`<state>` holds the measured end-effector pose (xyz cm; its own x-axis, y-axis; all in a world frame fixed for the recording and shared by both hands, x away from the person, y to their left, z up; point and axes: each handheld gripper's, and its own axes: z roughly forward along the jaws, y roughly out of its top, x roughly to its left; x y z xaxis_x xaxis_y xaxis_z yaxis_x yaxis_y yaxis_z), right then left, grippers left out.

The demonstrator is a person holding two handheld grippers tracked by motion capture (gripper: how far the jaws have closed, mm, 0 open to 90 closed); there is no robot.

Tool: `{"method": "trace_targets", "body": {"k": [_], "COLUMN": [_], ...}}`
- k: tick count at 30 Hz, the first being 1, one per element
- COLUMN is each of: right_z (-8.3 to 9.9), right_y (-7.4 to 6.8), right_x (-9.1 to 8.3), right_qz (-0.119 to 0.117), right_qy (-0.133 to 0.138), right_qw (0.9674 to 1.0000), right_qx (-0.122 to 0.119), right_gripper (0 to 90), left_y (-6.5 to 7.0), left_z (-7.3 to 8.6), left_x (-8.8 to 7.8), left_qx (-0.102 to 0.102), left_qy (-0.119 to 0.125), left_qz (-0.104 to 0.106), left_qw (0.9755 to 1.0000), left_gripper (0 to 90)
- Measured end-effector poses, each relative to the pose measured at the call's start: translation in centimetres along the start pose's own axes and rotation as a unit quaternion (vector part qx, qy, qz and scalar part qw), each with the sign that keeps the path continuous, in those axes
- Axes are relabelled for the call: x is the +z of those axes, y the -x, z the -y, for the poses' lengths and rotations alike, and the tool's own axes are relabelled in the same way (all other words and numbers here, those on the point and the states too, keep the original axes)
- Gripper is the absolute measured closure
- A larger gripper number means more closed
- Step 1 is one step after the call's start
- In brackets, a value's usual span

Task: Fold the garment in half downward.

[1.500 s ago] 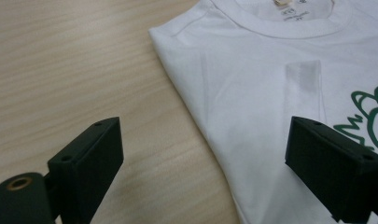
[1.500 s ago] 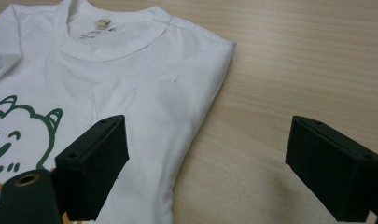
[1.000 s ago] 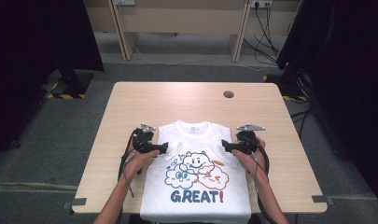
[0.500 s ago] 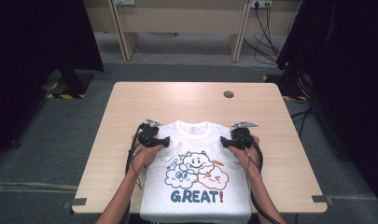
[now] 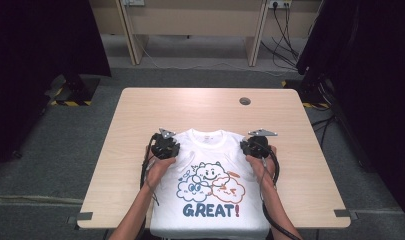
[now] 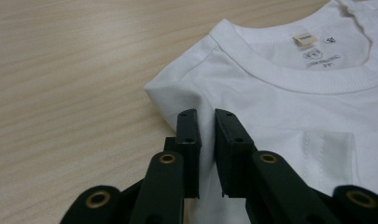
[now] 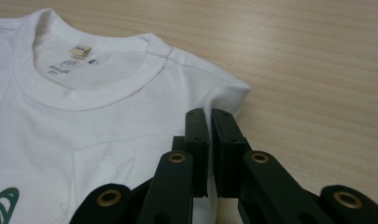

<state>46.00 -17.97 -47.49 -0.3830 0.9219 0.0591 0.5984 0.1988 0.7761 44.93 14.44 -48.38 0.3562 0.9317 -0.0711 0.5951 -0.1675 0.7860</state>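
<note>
Even, soft overhead light on the table (image 5: 200, 107) — dark surroundings, slightly blurred close foregrounds.

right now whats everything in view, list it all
t-shirt: one, white with cloud cartoon and GREAT! print, flat at the table's near edge, collar away from the person
neck label: one, beige, inside the collar
table: one, light wood, centre
grommet: one, grey, far right of the tabletop
left tool: one, black, pinching the shirt's left shoulder
right tool: one, black, pinching the right shoulder
forearms: two, entering from the bottom
</note>
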Motion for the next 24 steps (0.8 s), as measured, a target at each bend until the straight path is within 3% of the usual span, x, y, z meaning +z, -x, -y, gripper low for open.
{"method": "trace_targets", "body": {"k": [5,8,13,14,16,17,19,20,21,22,23,24], "right_z": [-0.5,-1.7,-2.2,-2.9,-3.6,-3.6,-4.4,-4.4,-4.4,-5.4,-5.4,-6.4], "right_y": [-0.2,-0.5,-0.5,-0.4,-0.2,-0.2,0.1,0.1,0.1,0.4,0.4,0.6], "right_x": [-0.5,-1.5,-1.9,-2.4,-2.9,-2.9,-3.4,-3.4,-3.4,-4.1,-4.1,-5.0], "right_qz": [0.002,0.003,0.003,0.0,-0.002,-0.002,-0.003,-0.003,-0.003,-0.005,-0.005,-0.013], "right_qy": [0.018,0.04,0.049,0.061,0.072,0.072,0.084,0.084,0.084,0.103,0.103,0.125], "right_qw": [0.9998,0.9992,0.9987,0.9981,0.9974,0.9974,0.9965,0.9965,0.9965,0.9946,0.9946,0.992], "right_qx": [-0.002,-0.007,-0.009,-0.007,-0.003,-0.003,-0.005,-0.005,-0.005,-0.002,-0.002,-0.004], "right_gripper": [86.7,86.8,86.8,86.8,86.8,86.8,86.8,86.8,86.8,86.8,86.8,86.8], "left_y": [-0.2,-0.2,0.0,0.0,0.0,0.1,0.1,0.1,0.1,0.2,0.2,0.2], "left_z": [-0.7,-1.2,-2.4,-3.3,-3.3,-4.4,-4.4,-5.8,-5.8,-7.0,-7.0,-7.0], "left_x": [-0.5,-0.8,-1.3,-1.7,-1.7,-2.1,-2.1,-2.7,-2.7,-3.5,-3.5,-3.5], "left_qx": [-0.006,-0.012,-0.016,-0.02,-0.02,-0.027,-0.027,-0.029,-0.029,-0.027,-0.027,-0.027], "left_qy": [0.017,0.028,0.051,0.063,0.063,0.081,0.081,0.102,0.102,0.127,0.127,0.127], "left_qz": [0.007,0.01,0.011,0.014,0.014,0.019,0.019,0.022,0.022,0.029,0.029,0.029], "left_qw": [0.9998,0.9995,0.9985,0.9977,0.9977,0.9962,0.9962,0.9941,0.9941,0.9911,0.9911,0.9911], "left_gripper": [82.7,82.7,82.8,82.8,82.9,82.9,82.9,82.9,82.9,82.9,82.9,82.9]}}
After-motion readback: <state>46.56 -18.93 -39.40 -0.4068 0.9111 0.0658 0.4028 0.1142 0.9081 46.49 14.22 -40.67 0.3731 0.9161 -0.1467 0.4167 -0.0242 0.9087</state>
